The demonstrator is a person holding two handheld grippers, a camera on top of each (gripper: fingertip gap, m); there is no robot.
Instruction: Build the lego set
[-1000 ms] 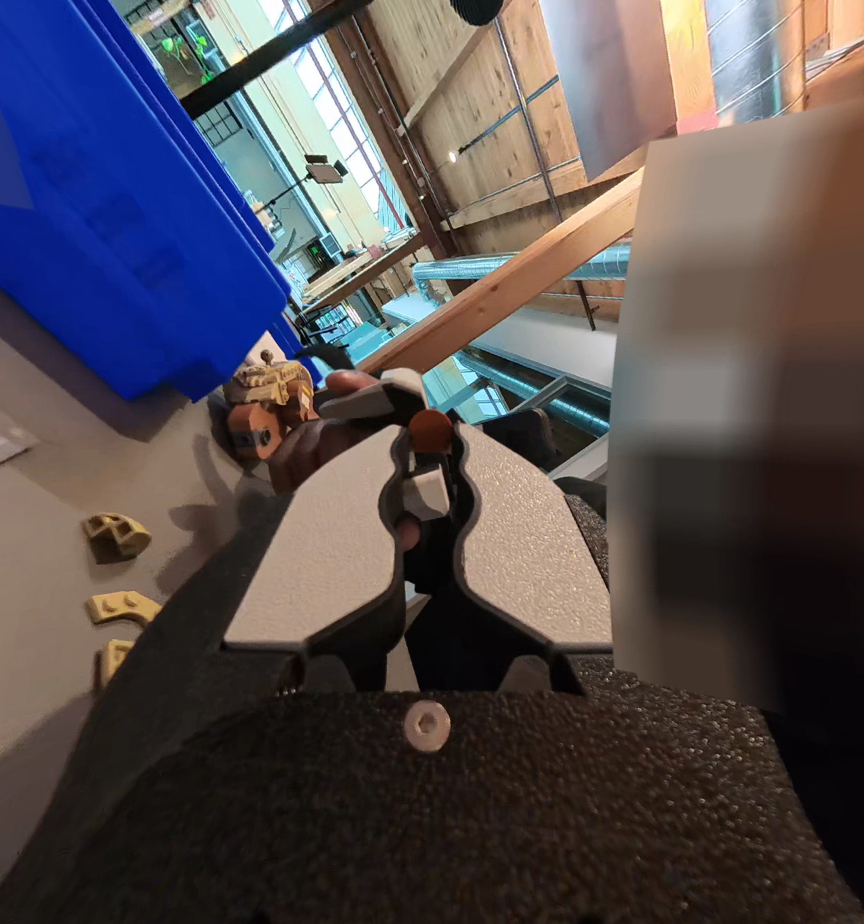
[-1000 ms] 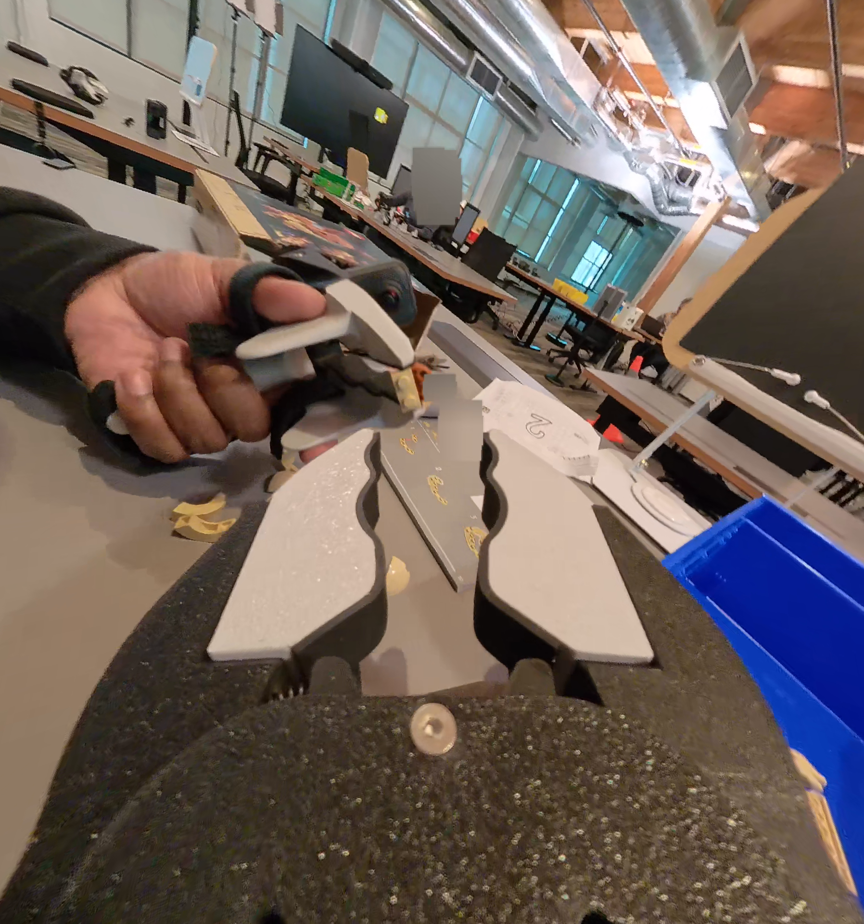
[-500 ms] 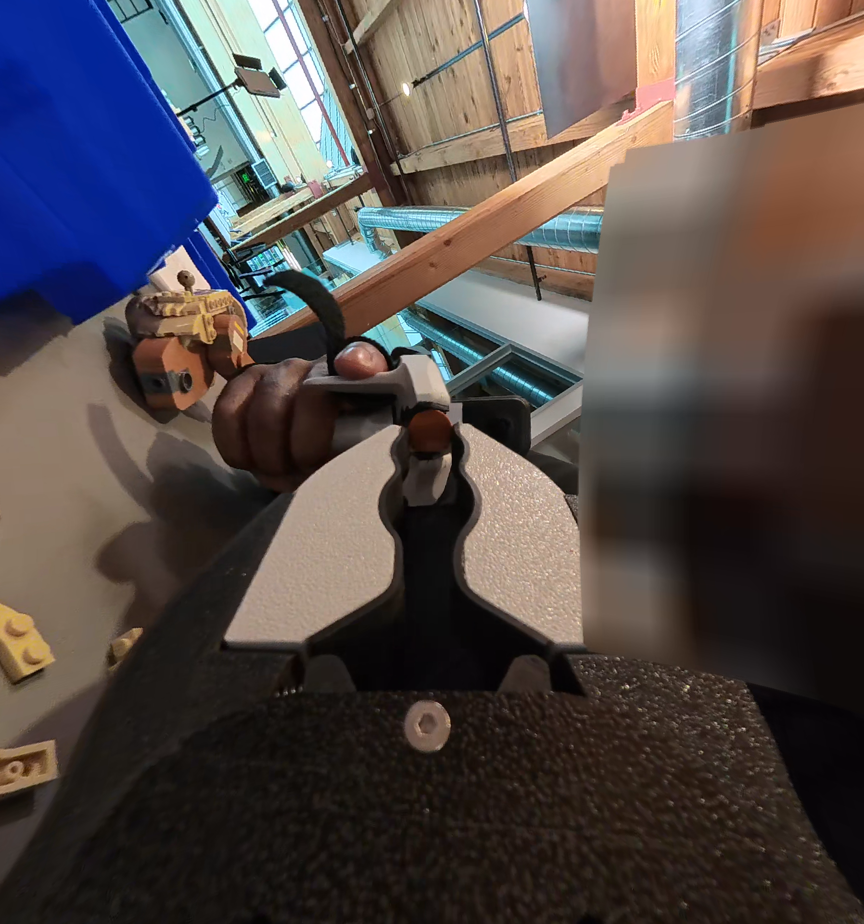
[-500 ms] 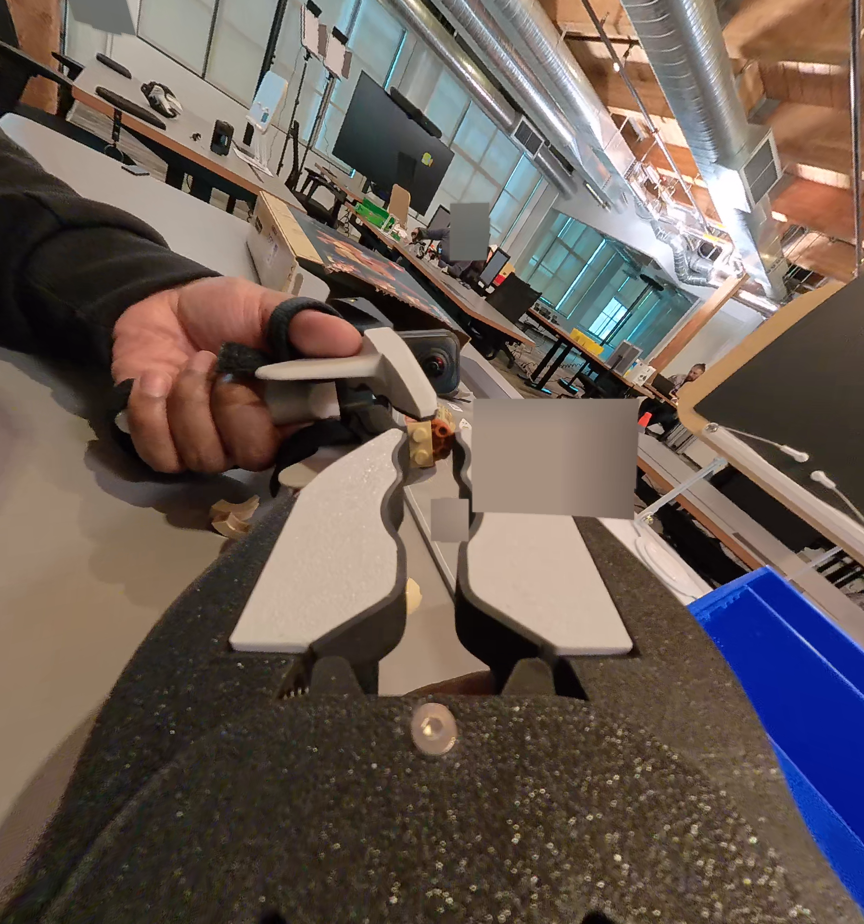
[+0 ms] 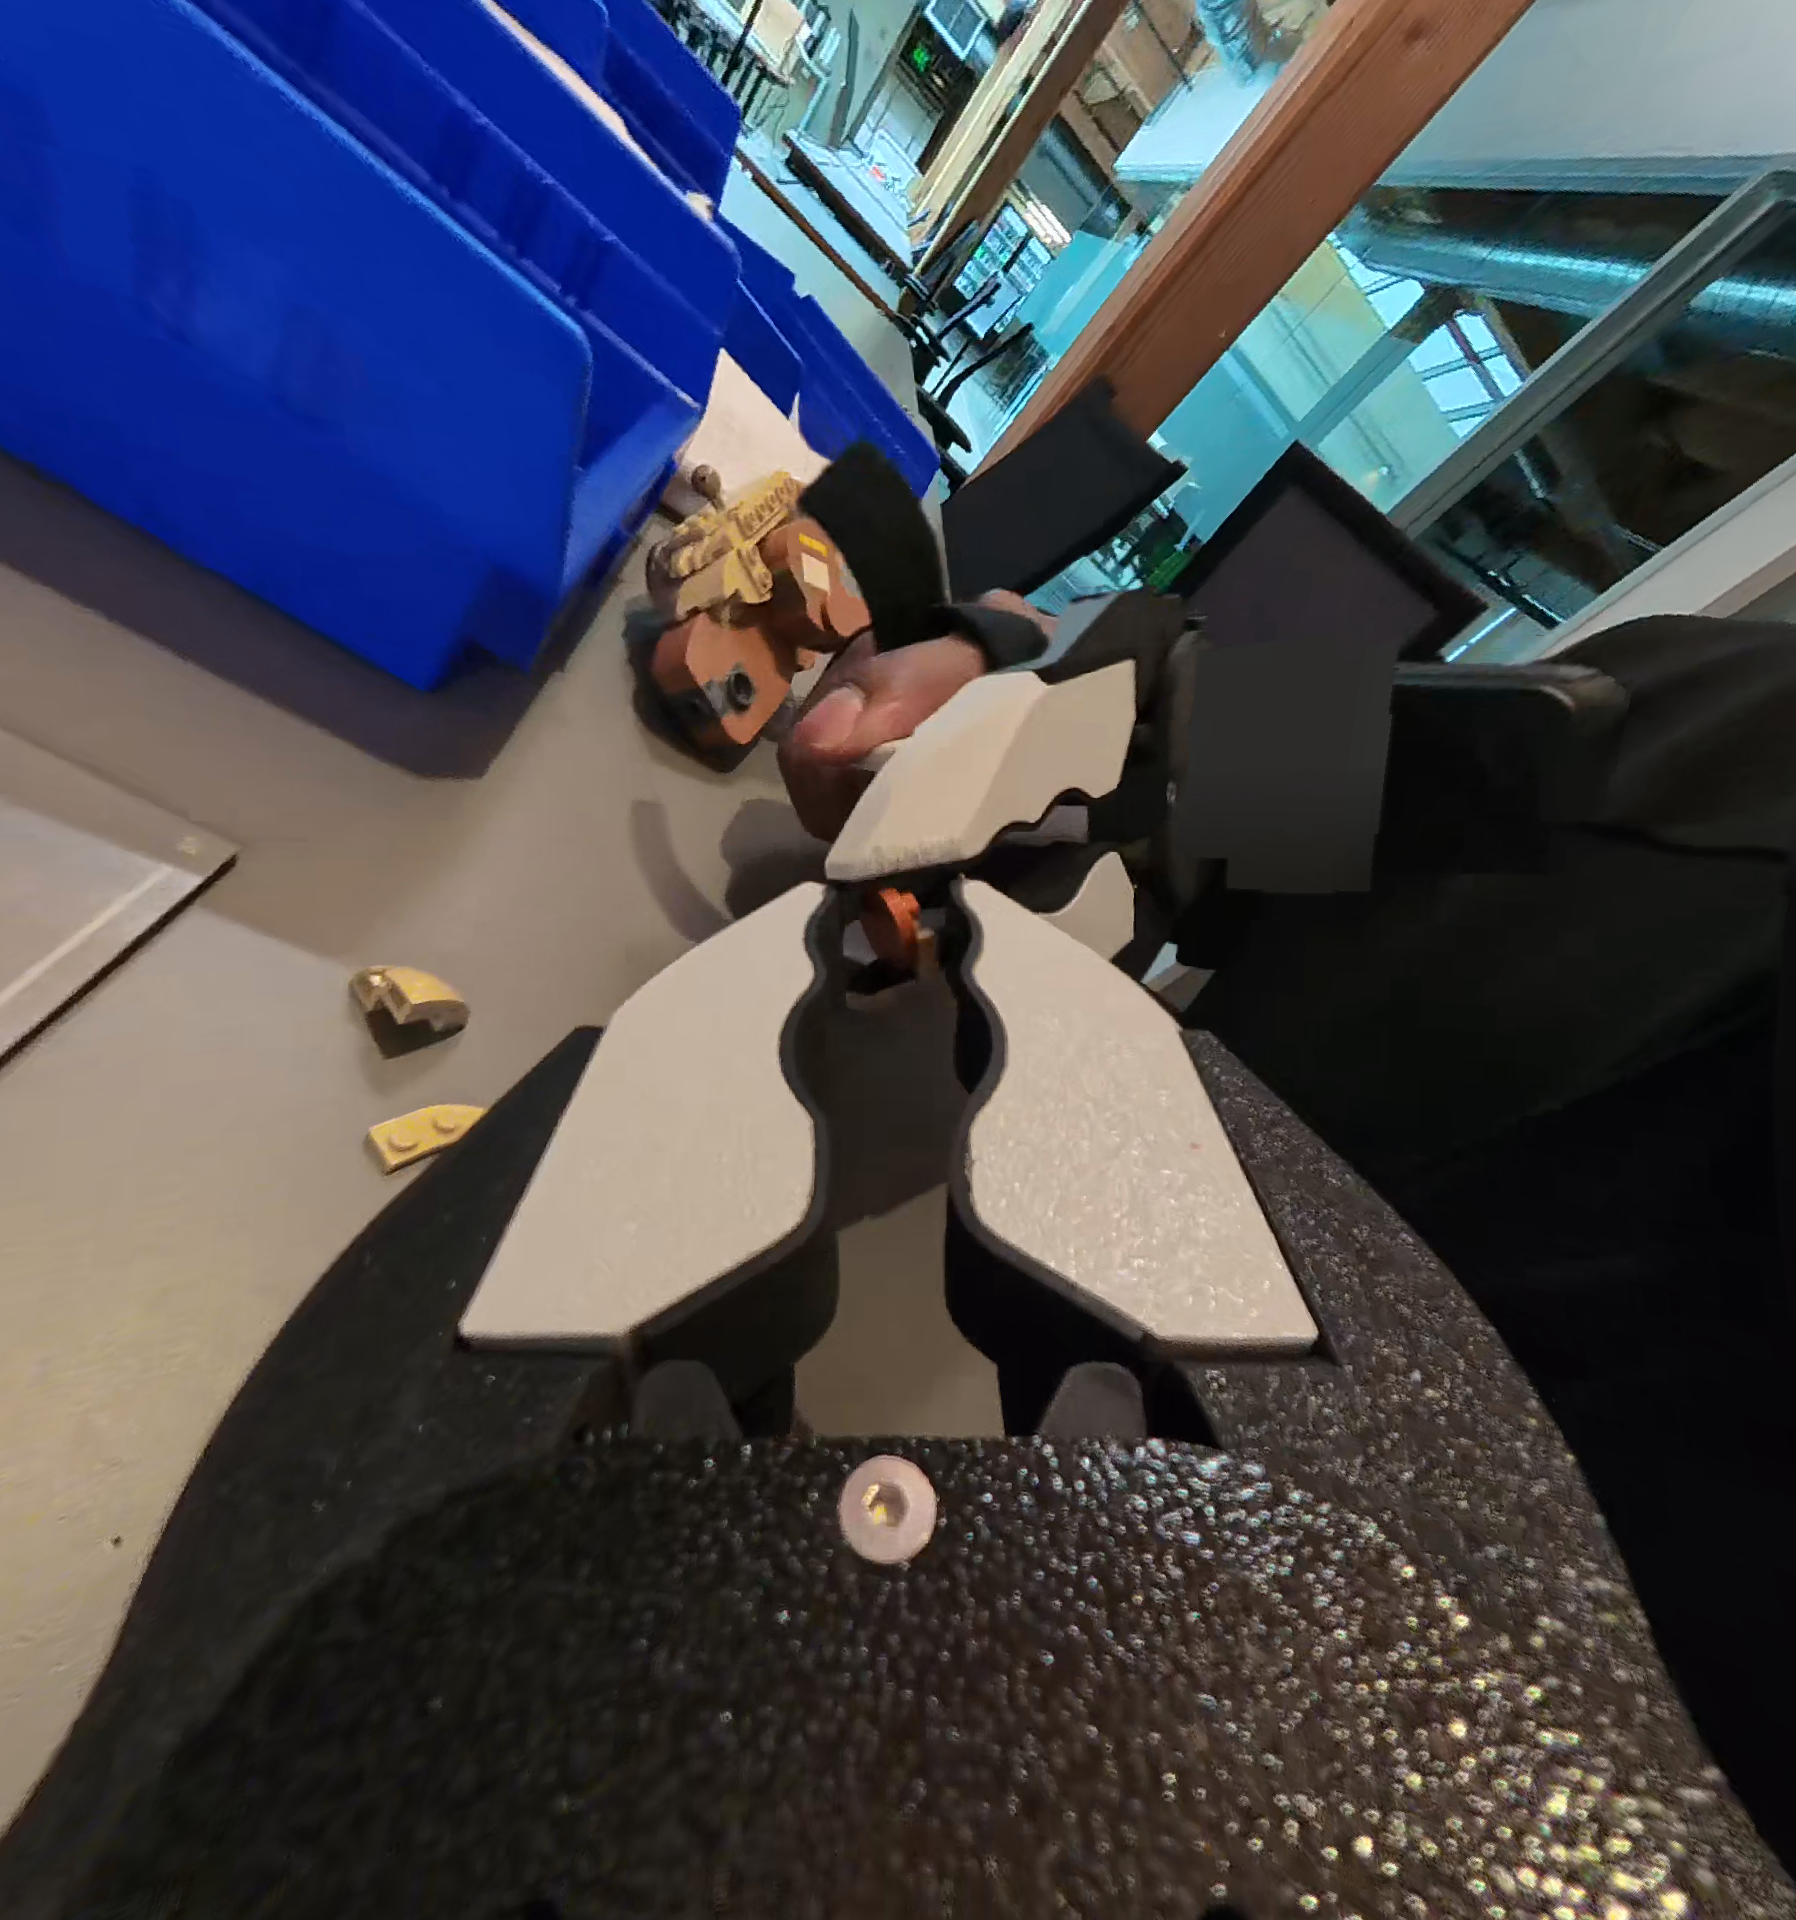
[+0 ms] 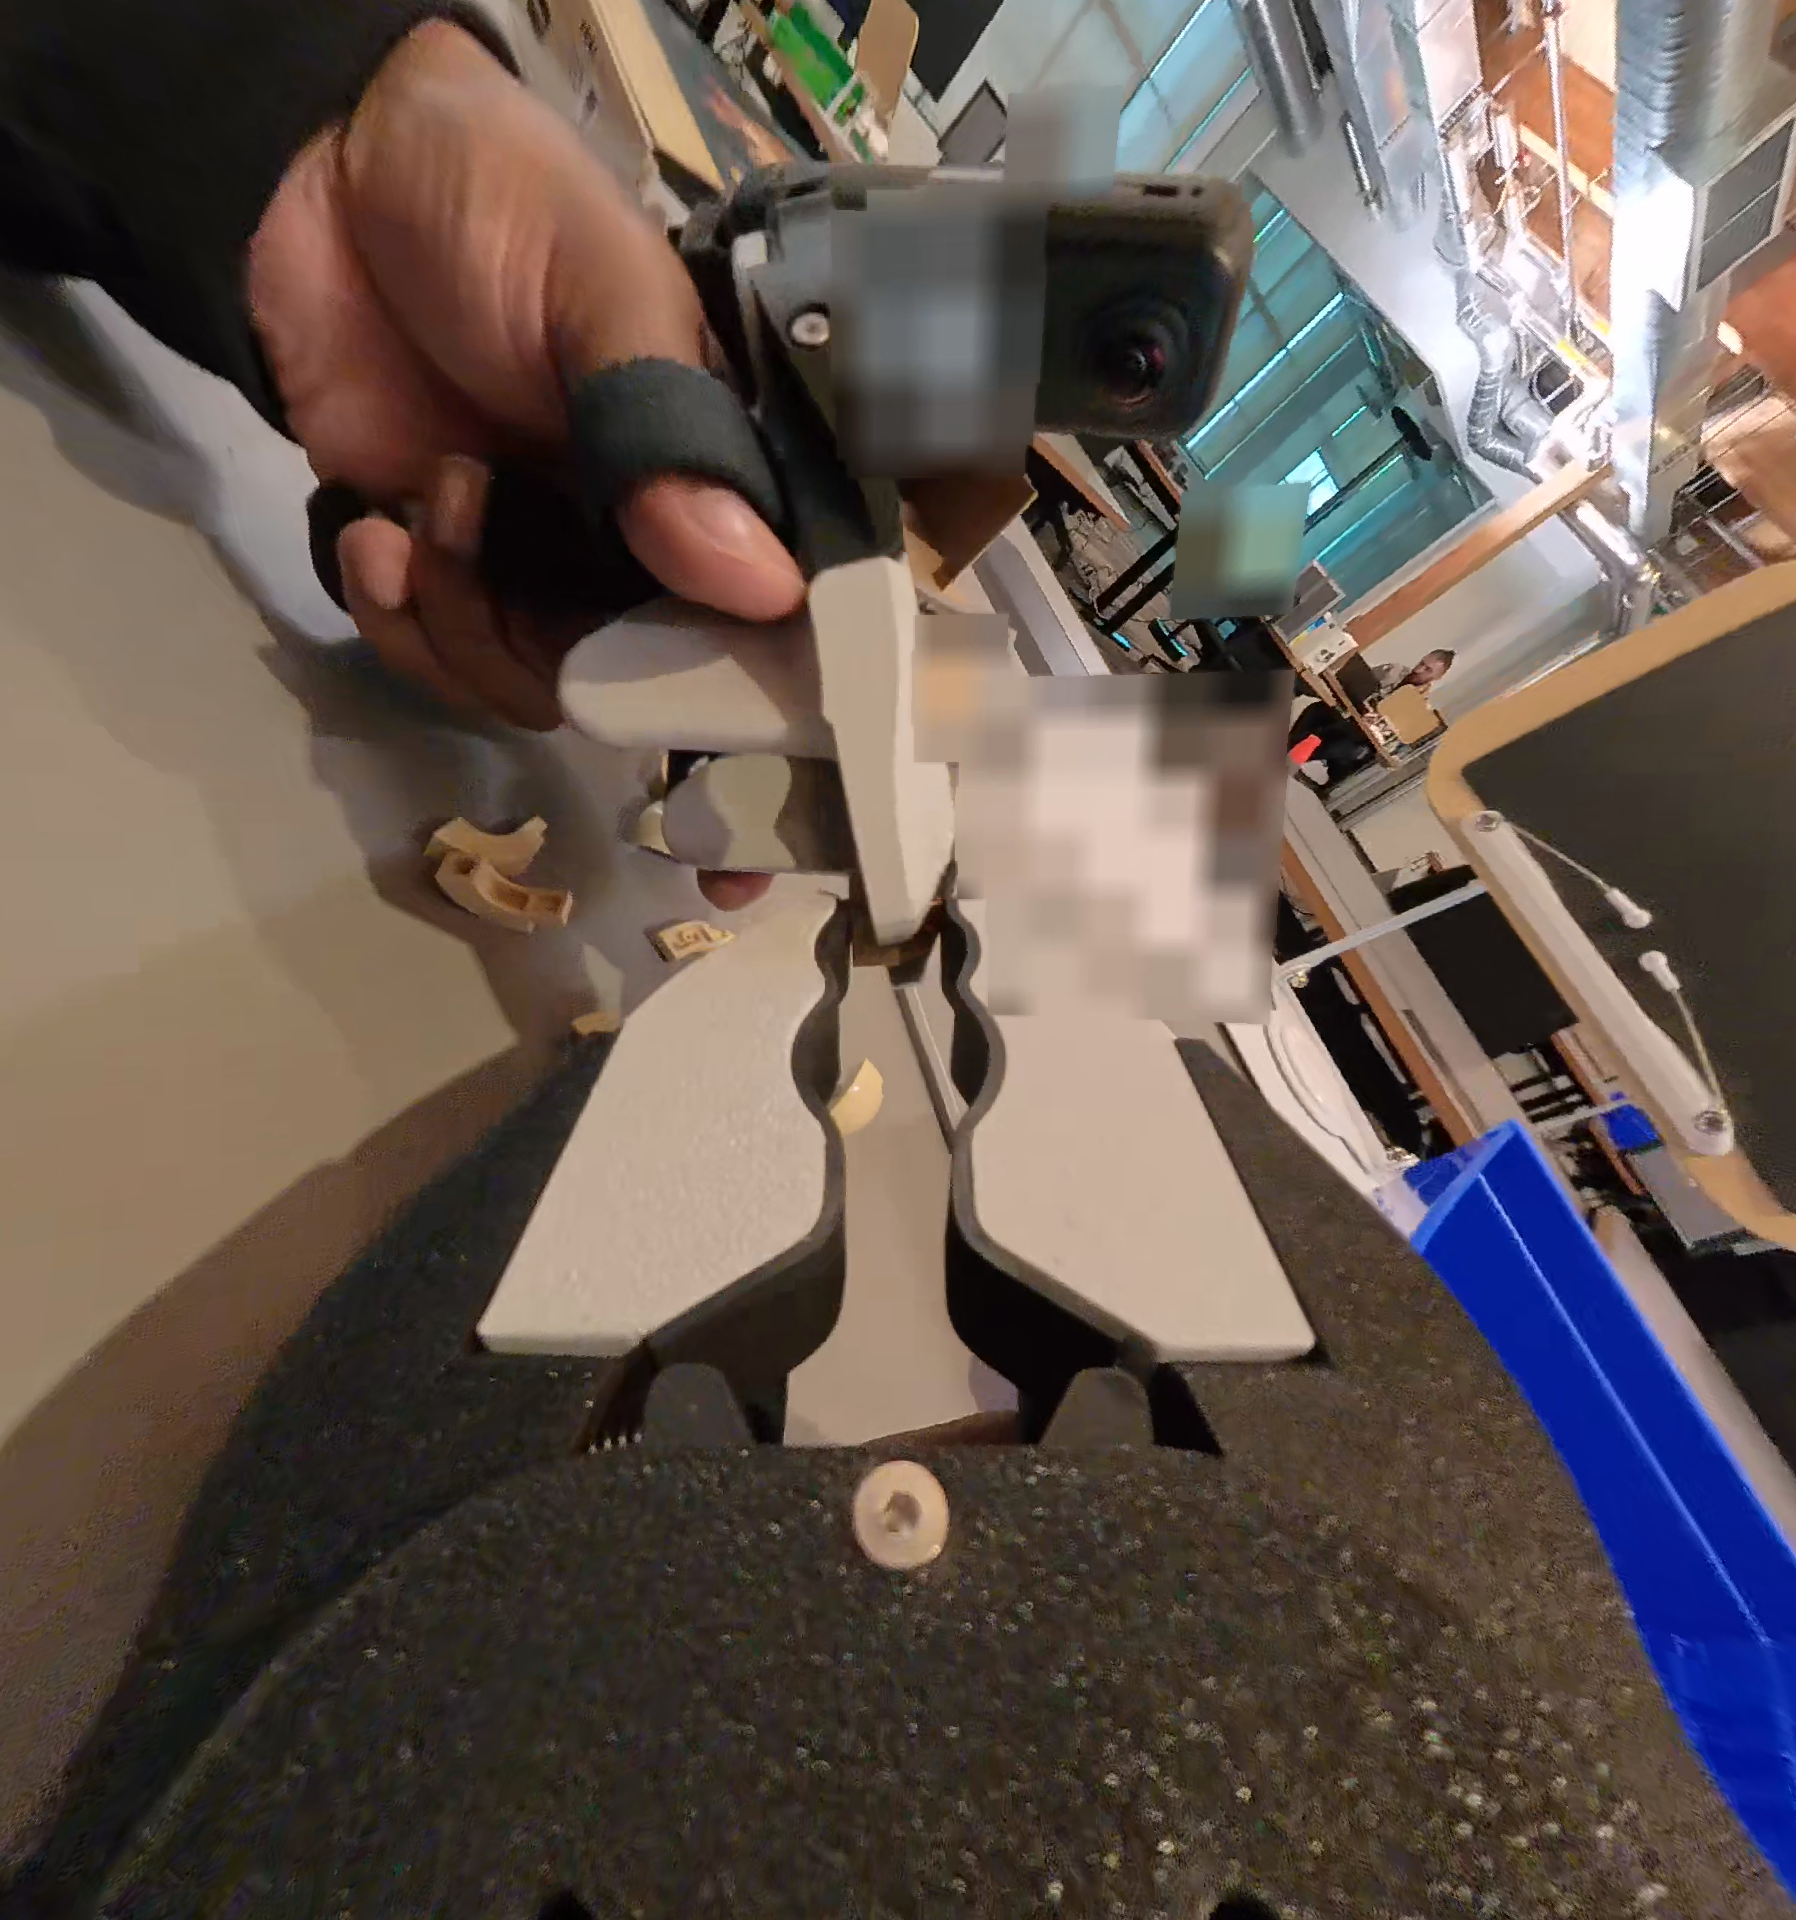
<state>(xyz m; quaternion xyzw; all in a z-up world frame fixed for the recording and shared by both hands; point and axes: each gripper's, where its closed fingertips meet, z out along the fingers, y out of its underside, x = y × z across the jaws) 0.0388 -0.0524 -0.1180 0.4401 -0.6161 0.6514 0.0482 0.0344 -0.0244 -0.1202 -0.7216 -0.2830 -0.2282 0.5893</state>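
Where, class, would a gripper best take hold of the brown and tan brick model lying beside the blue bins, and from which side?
Probably the blocky brown body of the brick model, jaws across its flat sides. Approach from the open table side, since the blue bins stand close behind it. The knobbly tan top looks less secure, and the person's right hand crowds one flank.

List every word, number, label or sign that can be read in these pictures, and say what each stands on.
No text can be read in either view.
Green lit sign far behind the blue plastic bins: too small to read.
Small tan printed tile on the grey table: marking blurred, unreadable.
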